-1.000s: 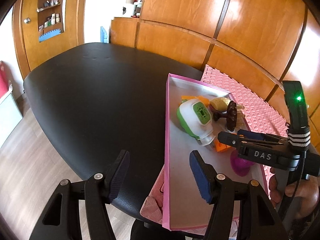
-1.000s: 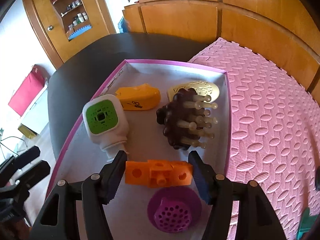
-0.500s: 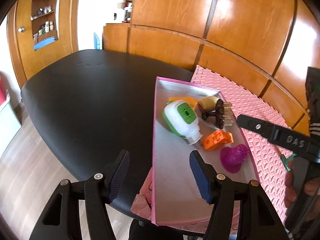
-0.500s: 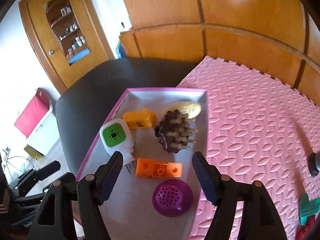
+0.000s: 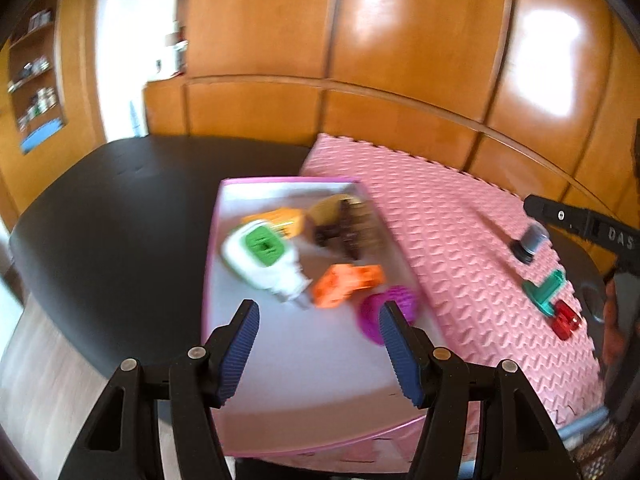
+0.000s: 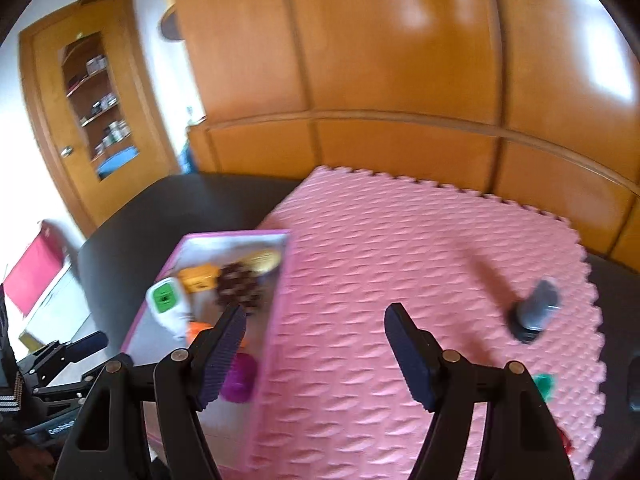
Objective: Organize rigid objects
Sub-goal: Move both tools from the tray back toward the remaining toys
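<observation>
A pink-rimmed tray (image 5: 212, 260) holds a white and green device (image 5: 260, 256), a brown brush (image 5: 344, 228), an orange block (image 5: 344, 280) and a purple strainer (image 5: 396, 300). My left gripper (image 5: 318, 320) hangs open over the tray's near half, nothing between its pads. My right gripper (image 6: 316, 316) is open and empty above the pink foam mat (image 6: 380, 260), just right of the tray wall (image 6: 276, 320). On the mat lie a grey and black cylinder (image 6: 536, 312), a green piece (image 5: 546, 290) and a red piece (image 5: 566, 320).
The tray and mat rest on a black table (image 5: 112, 220) with a rounded left edge. Wooden wall panels run behind it. A hand holding the right gripper shows at the right border of the left wrist view. Both views are motion-blurred.
The right gripper opened off the orange block, left it in the tray, then rose and swung right over the mat. The left gripper shifted right, from the table to over the tray.
</observation>
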Motion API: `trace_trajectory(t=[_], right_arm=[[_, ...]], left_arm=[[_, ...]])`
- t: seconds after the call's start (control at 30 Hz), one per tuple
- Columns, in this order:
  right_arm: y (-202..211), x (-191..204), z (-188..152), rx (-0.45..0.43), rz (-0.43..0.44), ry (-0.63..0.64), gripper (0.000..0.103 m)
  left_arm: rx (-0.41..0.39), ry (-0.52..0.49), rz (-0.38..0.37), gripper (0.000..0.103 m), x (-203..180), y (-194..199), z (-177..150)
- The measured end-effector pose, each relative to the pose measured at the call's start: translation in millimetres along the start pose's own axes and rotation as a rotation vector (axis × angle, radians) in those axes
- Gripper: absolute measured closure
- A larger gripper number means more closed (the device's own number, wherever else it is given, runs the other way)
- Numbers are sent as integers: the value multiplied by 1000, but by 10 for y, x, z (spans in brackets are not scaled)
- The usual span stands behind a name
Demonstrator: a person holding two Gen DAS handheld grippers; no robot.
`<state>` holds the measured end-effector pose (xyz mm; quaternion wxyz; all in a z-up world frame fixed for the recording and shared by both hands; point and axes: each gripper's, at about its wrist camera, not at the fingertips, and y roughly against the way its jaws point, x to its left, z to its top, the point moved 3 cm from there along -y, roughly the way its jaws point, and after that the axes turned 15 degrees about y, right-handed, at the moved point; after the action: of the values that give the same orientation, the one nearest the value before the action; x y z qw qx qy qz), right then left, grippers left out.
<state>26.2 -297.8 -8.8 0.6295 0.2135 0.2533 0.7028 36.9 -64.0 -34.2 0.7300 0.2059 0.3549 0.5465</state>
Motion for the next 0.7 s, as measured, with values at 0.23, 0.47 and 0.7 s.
trace_trajectory(t=[0.23, 0.47, 0.7], right_arm=[[472, -1124, -305, -32, -221, -192, 30], [586, -1991, -902, 2, -373, -395, 30], [493, -2314, -1328, 26, -361, -560, 30]], left_arm=[[38, -129, -89, 40, -585, -60, -62], [108, -263, -173, 37, -1220, -217, -272], [185, -366, -223, 31, -1790, -484, -533]])
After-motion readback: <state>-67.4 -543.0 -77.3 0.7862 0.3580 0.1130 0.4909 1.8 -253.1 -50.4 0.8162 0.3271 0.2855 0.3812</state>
